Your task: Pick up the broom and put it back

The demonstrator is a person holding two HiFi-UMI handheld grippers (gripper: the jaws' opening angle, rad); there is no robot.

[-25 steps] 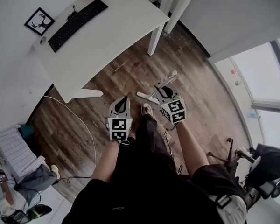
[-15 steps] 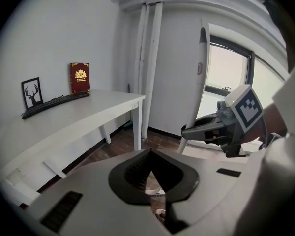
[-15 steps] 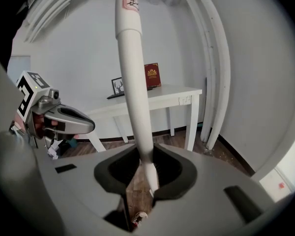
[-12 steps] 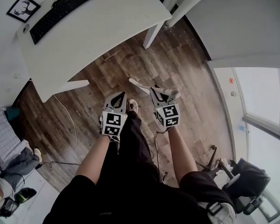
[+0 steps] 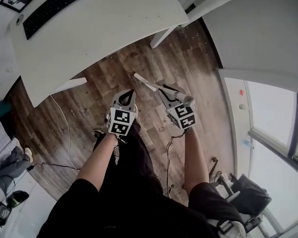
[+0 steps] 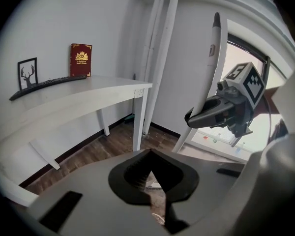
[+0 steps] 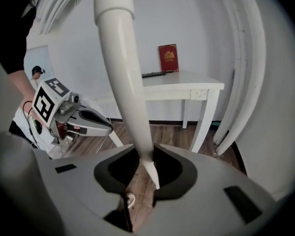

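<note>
Left gripper [image 5: 130, 93]: jaws together at the tips, nothing between them. It hangs over the wood floor [image 5: 79, 108], just beside the right one, pointing down and forward.

Broom [image 7: 123, 73]: off the floor, pinched in the right gripper [image 7: 143, 151], in front of the white desk [image 5: 104, 29]. The jaws are closed across the shaft, with a short tapered stub beyond them and the long run rising past the camera. From the left gripper view the shaft stands steep, slightly leaning.

Handling (judgement): the shaft looks like a rigid, light plastic or painted tube. Its smooth, round surface is likely to twist or slide in a two-pad pinch. The grip sits close to one end, so the long free length may swing. A second hold further along, by the free left gripper, should steady it.

Appearance: plain white, glossy, with a small mark and a grey tip at the upper end. It narrows toward the lower end. No bristle head shows in any view, so I cannot tell its shape.
</note>
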